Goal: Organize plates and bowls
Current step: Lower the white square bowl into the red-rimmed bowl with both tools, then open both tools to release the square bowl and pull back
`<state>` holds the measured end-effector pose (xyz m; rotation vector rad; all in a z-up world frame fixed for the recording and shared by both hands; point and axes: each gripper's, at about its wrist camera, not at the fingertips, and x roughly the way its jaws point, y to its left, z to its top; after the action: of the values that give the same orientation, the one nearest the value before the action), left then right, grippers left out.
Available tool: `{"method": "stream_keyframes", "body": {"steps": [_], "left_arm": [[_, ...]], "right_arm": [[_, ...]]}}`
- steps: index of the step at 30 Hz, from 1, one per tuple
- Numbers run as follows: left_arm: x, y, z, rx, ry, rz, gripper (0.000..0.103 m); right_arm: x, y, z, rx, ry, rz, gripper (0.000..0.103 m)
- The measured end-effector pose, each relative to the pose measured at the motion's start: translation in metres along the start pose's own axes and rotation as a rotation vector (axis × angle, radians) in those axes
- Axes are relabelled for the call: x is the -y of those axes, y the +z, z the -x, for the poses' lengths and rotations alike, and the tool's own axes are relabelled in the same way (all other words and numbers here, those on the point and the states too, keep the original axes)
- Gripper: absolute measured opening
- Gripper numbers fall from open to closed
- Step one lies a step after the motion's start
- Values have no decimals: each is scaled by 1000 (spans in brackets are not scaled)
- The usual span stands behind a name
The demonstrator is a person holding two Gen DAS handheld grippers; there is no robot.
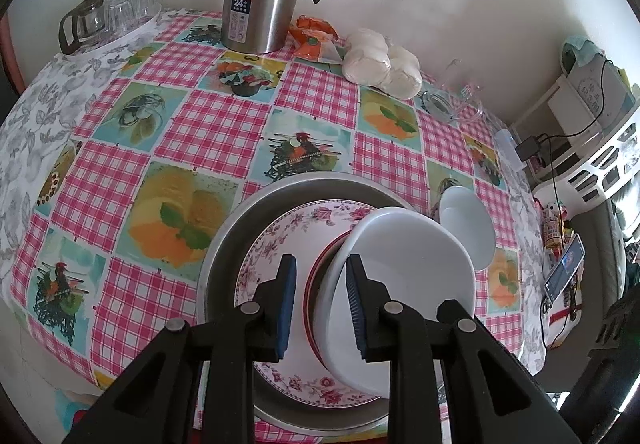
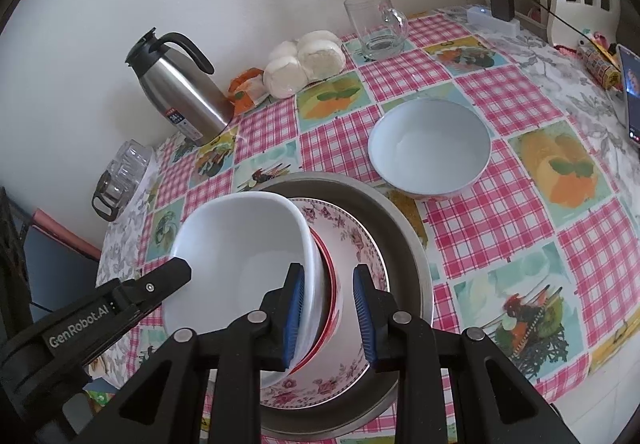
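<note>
Centrally, a tabletop under a pink checked cloth with fruit panels carries a round metal tray. On the tray lies a floral plate, and on that a red-rimmed bowl with a white bowl tilted inside it. A second white bowl stands apart on the cloth, just beside the tray.

Both claws are narrowed around the stacked bowls' rims — the left claw straddles the near rim, its right pad inside the white bowl, and the right claw straddles the opposite rim. Whether the pads actually press, I cannot tell.

Against the wall stand a steel thermos jug, bagged white buns and a glass mug.
</note>
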<state>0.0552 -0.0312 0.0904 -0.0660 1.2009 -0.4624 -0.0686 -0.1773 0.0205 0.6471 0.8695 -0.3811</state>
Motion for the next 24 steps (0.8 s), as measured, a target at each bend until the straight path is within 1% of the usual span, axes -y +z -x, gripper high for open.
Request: {"method": "stream_keyframes", "body": {"steps": [2,5,7,8,9,10,11,13,14,16,18,20,24], "left_arm": [[0,0,2,2,-1,-1,25],[3,1,14,43,-3,-16,26],[4,1,18,59,2,-22,26],[4,2,19,62,6,-22,30],[4,2,19,62,12,-20,42],[2,3,18,60,23,-14,50],[1,3,18,61,38,-8,60],[-2,4,18,62,70,3,61],[-4,5,18,63,79,10,63],[-8,5,18,67,92,23,67],[-10,5,18,74,106,30,74],[-12,5,18,80,116,30,79],[-11,5,17,85,130,23,81]], "right_arm": [[-2,0,5,21,3,9,28],[-4,2,15,60,17,22,28],[-7,3,20,88,11,33,29],[-8,3,20,95,11,36,37],[-9,3,21,102,0,40,43],[-10,3,21,105,-10,45,56],[-11,3,21,110,-18,49,63],[-12,4,21,116,-30,59,68],[-13,4,21,116,-36,64,73],[-13,4,20,119,-47,71,77],[-14,4,19,120,-54,82,79],[-15,3,18,121,-56,90,86],[-17,3,17,127,-46,107,90]]}}
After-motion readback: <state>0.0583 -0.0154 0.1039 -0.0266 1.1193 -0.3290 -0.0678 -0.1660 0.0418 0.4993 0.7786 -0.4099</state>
